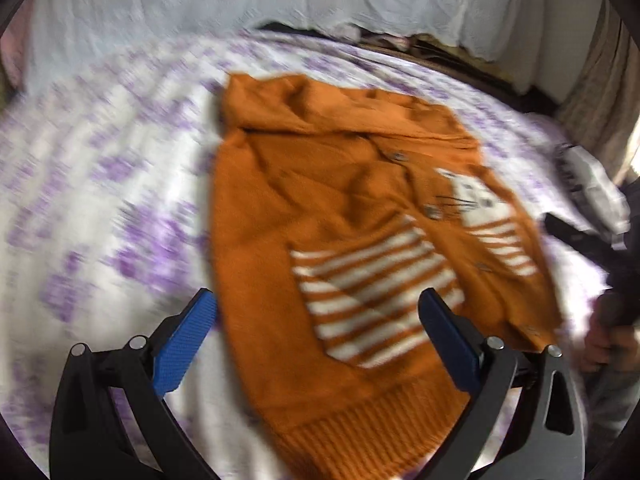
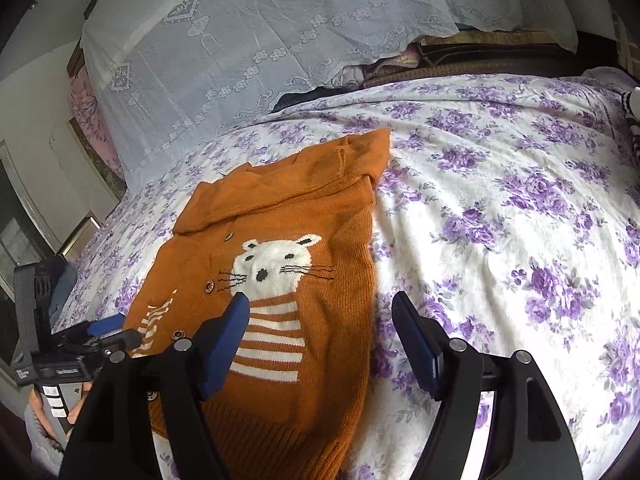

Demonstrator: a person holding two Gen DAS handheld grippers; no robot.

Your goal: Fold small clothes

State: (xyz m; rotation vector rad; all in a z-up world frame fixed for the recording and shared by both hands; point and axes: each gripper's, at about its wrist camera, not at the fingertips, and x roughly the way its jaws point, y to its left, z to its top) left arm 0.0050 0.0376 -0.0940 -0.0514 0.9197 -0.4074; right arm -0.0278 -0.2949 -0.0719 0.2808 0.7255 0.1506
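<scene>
Lying flat on a bed sheet [image 2: 500, 200] with purple flowers, an orange sweater [image 2: 320, 216] is seen in both views, front side up, with a white cat face and white stripes knitted into it and small buttons along its opening.

In the left wrist view, which is blurred, the sweater [image 1: 320, 184] fills the centre of the frame. The left gripper [image 1: 318, 308] is held above the lower part of the garment with its blue pads wide apart; nothing is clamped between them. The left pad is seen over the sheet [image 1: 100, 200] just beside the sweater's left edge, the right pad over the striped panel. Contact with the cloth cannot be confirmed.

In the right wrist view, the sweater occupies the centre left of the frame. The right gripper [image 2: 320, 312] is likewise spread open and empty. Its left pad is seen over the striped panel below the cat face, its right pad over the sheet just beyond the sweater's right edge.

A white lace cloth [image 2: 280, 40] is noted across the top of the frame. The left gripper also appears at the lower left of this view, near the sweater's left edge.
</scene>
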